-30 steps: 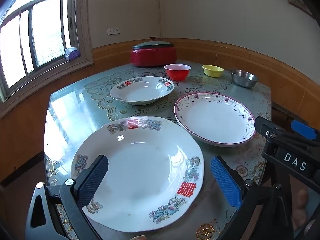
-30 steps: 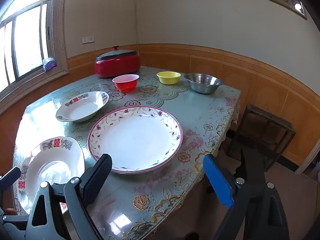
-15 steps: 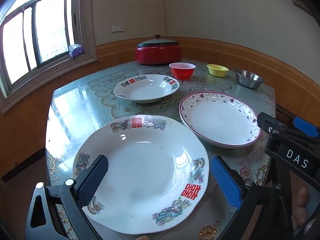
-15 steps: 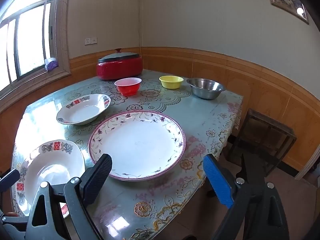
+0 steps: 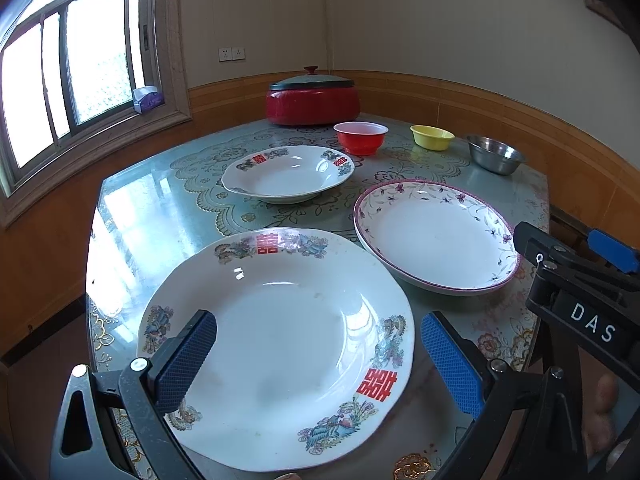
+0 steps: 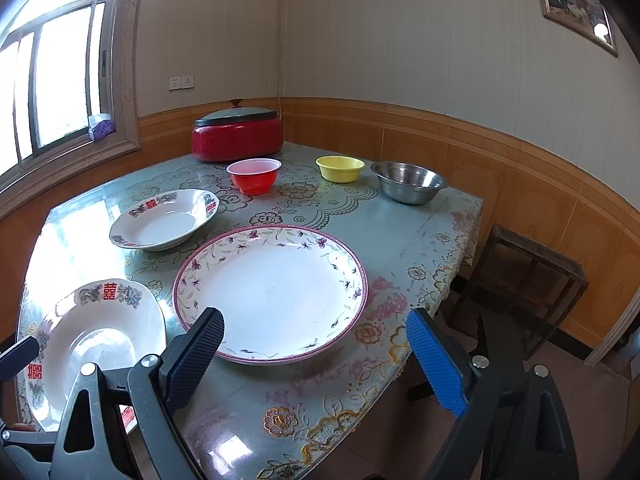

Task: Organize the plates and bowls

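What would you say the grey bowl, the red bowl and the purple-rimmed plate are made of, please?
Grey bowl: probably stainless steel, with a brushed metallic sheen. Red bowl: likely thin plastic, since the rim looks translucent. Purple-rimmed plate: apparently glazed ceramic, glossy white with printed flowers.

Left gripper [image 5: 318,354]: two black plastic arms with triangular cut-outs, each ending in a rectangular pad [image 5: 451,364] of blue, finely cross-hatched rubber; round silver screws [image 5: 138,364] sit at the pivots behind the pads. At 3 o'clock in the left wrist view, part of the right gripper's black body bears white letters "DAS" [image 5: 593,323] and a blue tab [image 5: 612,244]. A patch of bare skin [image 5: 604,400] shows at 4 o'clock. Right gripper [image 6: 314,360]: same build, black arms, blue textured pads [image 6: 436,364], silver screws [image 6: 479,361].
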### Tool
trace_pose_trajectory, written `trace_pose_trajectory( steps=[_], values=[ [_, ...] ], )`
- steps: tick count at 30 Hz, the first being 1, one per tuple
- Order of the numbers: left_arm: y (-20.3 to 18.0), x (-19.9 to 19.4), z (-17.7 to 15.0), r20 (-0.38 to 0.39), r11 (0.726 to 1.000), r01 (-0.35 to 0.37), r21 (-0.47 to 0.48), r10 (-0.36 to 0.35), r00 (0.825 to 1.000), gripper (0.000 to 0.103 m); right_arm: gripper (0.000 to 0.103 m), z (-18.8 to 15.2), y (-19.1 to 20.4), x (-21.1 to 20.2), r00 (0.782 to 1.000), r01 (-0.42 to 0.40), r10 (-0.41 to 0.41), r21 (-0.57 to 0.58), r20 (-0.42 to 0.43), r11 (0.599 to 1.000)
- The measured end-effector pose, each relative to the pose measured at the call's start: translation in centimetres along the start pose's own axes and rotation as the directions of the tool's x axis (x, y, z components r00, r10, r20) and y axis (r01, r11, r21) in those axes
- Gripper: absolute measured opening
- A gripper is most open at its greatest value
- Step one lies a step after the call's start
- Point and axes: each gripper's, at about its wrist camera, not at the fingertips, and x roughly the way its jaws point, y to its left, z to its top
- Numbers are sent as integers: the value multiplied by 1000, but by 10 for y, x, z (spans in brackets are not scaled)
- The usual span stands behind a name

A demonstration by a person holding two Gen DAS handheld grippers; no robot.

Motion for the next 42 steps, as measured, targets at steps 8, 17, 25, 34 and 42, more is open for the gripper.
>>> trace_pose_trajectory(
  steps=[8, 17, 25, 34, 42],
  values=[
    [-1, 0, 0, -7, 1000, 6, -3, -6, 1000, 103, 94, -2, 0, 3, 1000, 7, -7, -5, -13, 1000],
    [-1, 4, 0, -18, 1000, -2, -5, 2, 1000, 103, 94, -3, 1, 13, 999, -6, 6, -9, -40, 1000],
    [2, 4, 1, -19, 1000, -3, -10, 3, 1000, 103, 94, -6, 3, 17, 998, -14, 13, -18, -58, 1000],
    [1, 4, 0, -19, 1000, -3, -5, 2, 1000, 103, 94, -11, -1, 21, 996, -23, 23, -3, -90, 1000],
    [1, 3, 0, -23, 1000, -7, -8, 7, 1000, 103, 94, -11, 0, 23, 993, -42, 42, -2, -107, 999]
  ],
)
